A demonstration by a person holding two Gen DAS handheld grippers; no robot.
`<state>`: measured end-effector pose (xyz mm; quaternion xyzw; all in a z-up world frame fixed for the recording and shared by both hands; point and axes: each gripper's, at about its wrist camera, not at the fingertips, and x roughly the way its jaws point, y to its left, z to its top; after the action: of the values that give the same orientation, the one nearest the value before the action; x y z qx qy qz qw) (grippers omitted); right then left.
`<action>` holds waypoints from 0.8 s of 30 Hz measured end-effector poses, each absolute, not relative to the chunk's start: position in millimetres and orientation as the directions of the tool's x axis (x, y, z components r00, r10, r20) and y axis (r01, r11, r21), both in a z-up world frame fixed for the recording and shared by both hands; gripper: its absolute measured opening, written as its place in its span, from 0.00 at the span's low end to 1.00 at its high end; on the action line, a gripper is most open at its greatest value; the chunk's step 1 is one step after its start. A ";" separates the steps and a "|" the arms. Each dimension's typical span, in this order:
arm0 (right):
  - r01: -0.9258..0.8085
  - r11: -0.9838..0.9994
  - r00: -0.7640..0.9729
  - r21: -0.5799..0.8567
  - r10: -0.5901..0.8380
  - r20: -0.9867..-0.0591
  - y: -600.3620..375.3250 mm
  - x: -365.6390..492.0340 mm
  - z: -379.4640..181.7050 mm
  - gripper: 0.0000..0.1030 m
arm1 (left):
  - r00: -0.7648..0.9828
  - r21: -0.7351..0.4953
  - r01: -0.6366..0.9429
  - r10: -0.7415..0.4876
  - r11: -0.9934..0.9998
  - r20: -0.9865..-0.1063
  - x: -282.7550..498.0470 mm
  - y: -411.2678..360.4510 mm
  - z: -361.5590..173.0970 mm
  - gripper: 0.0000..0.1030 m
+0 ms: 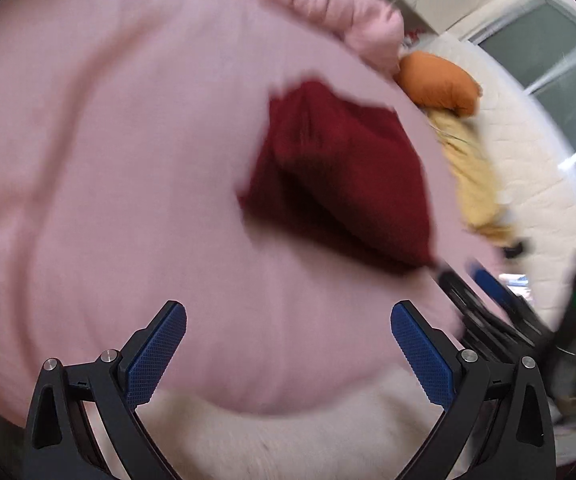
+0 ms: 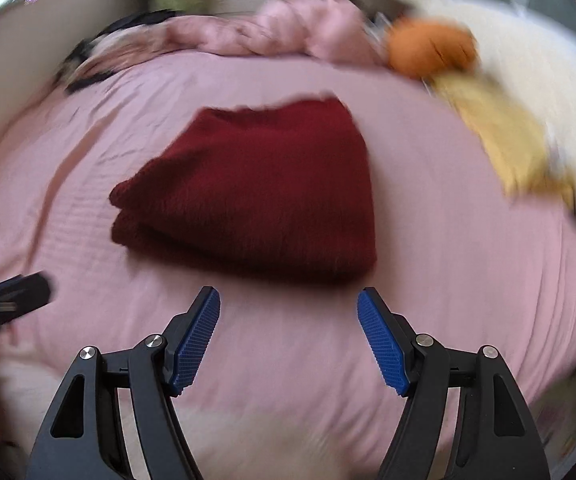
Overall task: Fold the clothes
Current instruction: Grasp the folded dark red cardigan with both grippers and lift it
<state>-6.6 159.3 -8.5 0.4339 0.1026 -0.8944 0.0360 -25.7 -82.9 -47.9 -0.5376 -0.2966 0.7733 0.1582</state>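
Pink sheet (image 2: pixel 428 240) covers the bed across both views, lightly creased. Bunched pink bedding (image 2: pixel 288 28) lies along the far edge. Folded dark red garment (image 2: pixel 256 196) lies flat mid-bed, ahead of both tools, touched by neither. Yellow cloth (image 2: pixel 504 140) lies far right, with an orange cushion (image 2: pixel 428 50) beyond it. Left gripper (image 1: pixel 288 354): jaws spread wide, nothing between. Right gripper (image 2: pixel 288 340): jaws apart, released, empty. Frames motion-blurred.
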 end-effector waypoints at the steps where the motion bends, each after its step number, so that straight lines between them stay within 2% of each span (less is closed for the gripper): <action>1: 0.207 -0.963 -0.635 -0.172 0.002 -0.773 153.3 -13.3 -9.7 0.70 | -0.381 -0.656 0.083 0.584 -0.751 -0.717 -24.7 -88.5 -50.3 0.99; 3: 0.329 -0.928 -0.624 -0.178 -0.072 -0.778 136.3 -31.5 -16.5 0.70 | -0.484 -0.652 0.094 0.538 -0.752 -0.690 -18.3 -98.9 -43.3 0.99; 8: 0.544 -0.815 -0.588 -0.201 -0.200 -0.783 70.9 -65.4 -40.8 0.70 | -0.654 -0.733 0.035 0.539 -0.680 -0.531 -2.6 -114.0 -34.2 0.99; 13: 0.627 -0.744 -0.530 -0.230 -0.191 -0.827 31.2 -96.9 -74.3 0.70 | -0.672 -0.698 0.036 0.500 -0.715 -0.547 -7.7 -106.7 -30.8 0.99; 14: 0.612 -0.757 -0.535 -0.229 -0.183 -0.824 32.9 -101.5 -77.3 0.61 | -0.674 -0.688 0.031 0.492 -0.725 -0.550 -8.5 -103.7 -29.8 0.99; 15: 0.583 -0.786 -0.545 -0.208 -0.188 -0.817 38.2 -107.5 -76.6 0.34 | -0.677 -0.680 0.026 0.487 -0.733 -0.551 -7.7 -103.5 -28.4 0.99; 18: 0.490 -0.869 -0.555 -0.074 -0.245 -0.795 65.0 -120.4 -67.1 0.25 | -0.677 -0.676 0.018 0.488 -0.736 -0.550 -7.4 -108.4 -27.2 0.99; 20: 0.418 -0.907 -0.562 0.054 -0.305 -0.769 93.2 -124.8 -53.4 0.24 | -0.679 -0.680 0.027 0.485 -0.733 -0.550 -4.6 -110.5 -30.0 0.99; 24: 0.234 -0.956 -0.670 0.179 -0.292 -0.683 178.2 -125.6 -9.1 0.24 | -0.682 -0.669 0.038 0.471 -0.742 -0.560 -2.5 -111.3 -29.0 0.99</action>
<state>-125.6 178.2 -9.1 0.3799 -0.0382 -0.9130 0.1438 -2.5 -111.3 -29.0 -0.3783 -0.3359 0.8532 0.1270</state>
